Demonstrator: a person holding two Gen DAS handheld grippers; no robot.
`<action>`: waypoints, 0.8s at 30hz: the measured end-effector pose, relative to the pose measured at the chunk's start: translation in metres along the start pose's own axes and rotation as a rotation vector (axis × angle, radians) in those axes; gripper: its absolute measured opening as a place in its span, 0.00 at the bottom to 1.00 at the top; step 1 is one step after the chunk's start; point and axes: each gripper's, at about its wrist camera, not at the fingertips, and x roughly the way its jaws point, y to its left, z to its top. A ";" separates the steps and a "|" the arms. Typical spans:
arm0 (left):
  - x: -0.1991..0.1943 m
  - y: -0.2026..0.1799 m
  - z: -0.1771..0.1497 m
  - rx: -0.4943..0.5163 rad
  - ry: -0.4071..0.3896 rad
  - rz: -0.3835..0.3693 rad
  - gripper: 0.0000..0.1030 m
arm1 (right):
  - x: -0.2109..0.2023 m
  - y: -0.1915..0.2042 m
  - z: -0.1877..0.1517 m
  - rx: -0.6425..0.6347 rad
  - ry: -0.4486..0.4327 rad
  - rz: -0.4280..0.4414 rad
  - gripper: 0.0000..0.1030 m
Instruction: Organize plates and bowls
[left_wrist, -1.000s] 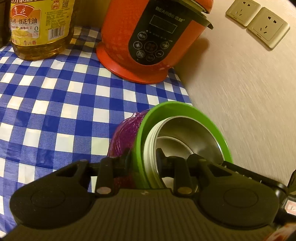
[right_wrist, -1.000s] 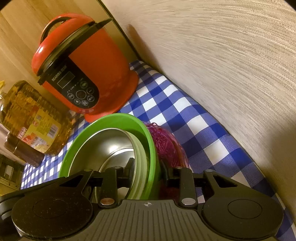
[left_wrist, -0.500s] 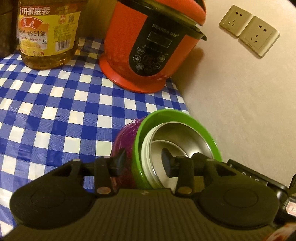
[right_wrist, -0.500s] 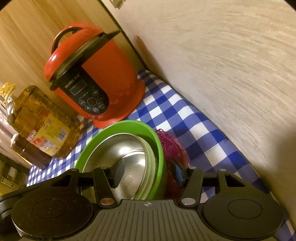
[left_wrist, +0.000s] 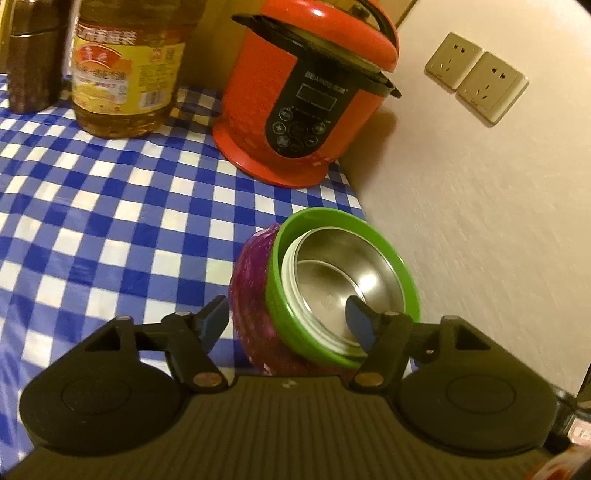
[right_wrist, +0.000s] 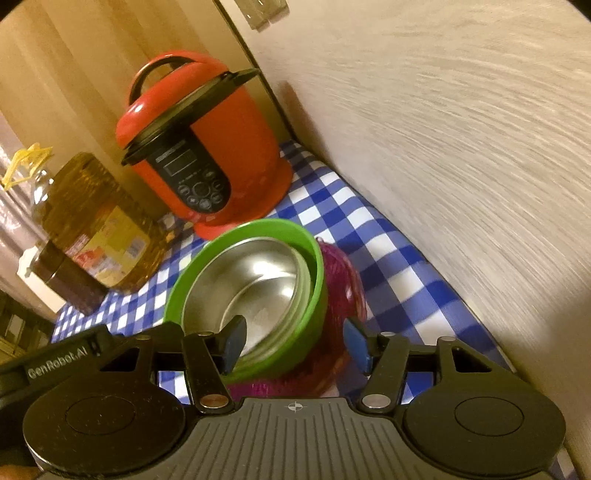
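as both grippers open, nested bowls (left_wrist: 343, 291) released

Steel bowl (left_wrist: 343, 273) sat nested in green bowl (left_wrist: 273, 291), which sat in purple bowl (left_wrist: 249, 295). Stack rested on blue-white checked cloth, near wall, w/ the two inner bowls tilted, rims not level w/ purple one.

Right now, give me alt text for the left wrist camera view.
A stack of nested bowls, steel inside green inside purple, sits on a blue checked tablecloth by the wall, between the opening jaws of the left gripper, pads clear of it. Behind stand a red cooker and an oil bottle.
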 end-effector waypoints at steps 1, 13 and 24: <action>-0.006 -0.001 -0.002 0.005 -0.006 0.007 0.69 | -0.004 0.000 -0.002 -0.003 0.000 0.000 0.57; -0.073 -0.013 -0.050 0.096 -0.077 0.126 0.80 | -0.063 0.005 -0.030 -0.079 0.005 -0.019 0.57; -0.128 -0.022 -0.091 0.127 -0.078 0.179 0.80 | -0.119 0.005 -0.062 -0.179 -0.006 -0.044 0.57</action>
